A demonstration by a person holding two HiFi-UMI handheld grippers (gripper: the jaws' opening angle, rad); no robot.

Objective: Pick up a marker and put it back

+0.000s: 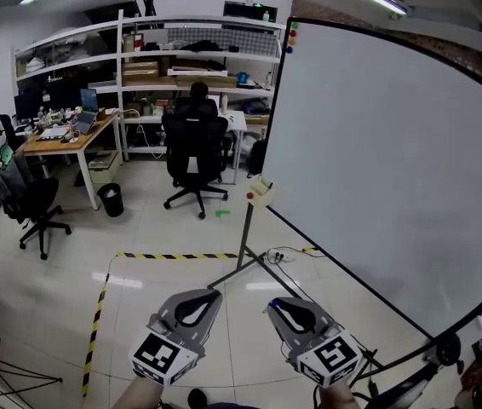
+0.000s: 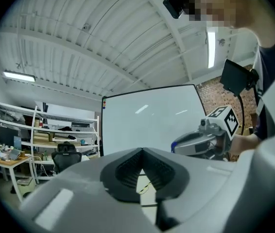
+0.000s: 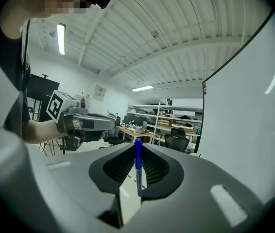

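My right tool [image 3: 138,152] is closed on the blue marker [image 3: 138,169], which sits clamped between the pads. My left tool [image 2: 142,154] has its jaws together and empty. I judge the step to be the return to the holder [image 1: 261,192] at the whiteboard [image 1: 394,169] edge: keep the grip firm and approach level and slow. The marker's long axis runs up-down in the right gripper view, with its upper end at the jaw tips; cap end not discernible

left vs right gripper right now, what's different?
The right gripper is clamped on a blue marker that stands upright between its jaws; the left gripper holds nothing. The left gripper's jaw tips meet, while the right gripper's are parted by the marker. Shared: both are side by side, pointing roughly level, near the whiteboard.
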